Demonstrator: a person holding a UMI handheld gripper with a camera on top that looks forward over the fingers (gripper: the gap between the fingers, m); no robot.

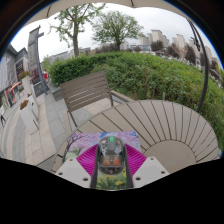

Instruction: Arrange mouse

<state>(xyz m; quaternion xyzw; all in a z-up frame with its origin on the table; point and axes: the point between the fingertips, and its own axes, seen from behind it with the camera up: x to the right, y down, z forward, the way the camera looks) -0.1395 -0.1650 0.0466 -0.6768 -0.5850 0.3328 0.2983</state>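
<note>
A computer mouse [112, 152] with a dark, see-through shell and a green light near its front sits between my gripper's [112, 165] two fingers. The magenta pads [88, 158] stand close at both its sides and seem to press on it. The mouse sits over a colourful printed mat [112, 180] with flowers on it. The mat lies on a round slatted wooden table [165, 125]. The mouse's front points ahead, away from the fingers.
A wooden bench [88, 88] stands beyond the table on a paved terrace. A green hedge [150, 70] runs behind it, with trees and buildings far off. Shopfronts and signs line the left side.
</note>
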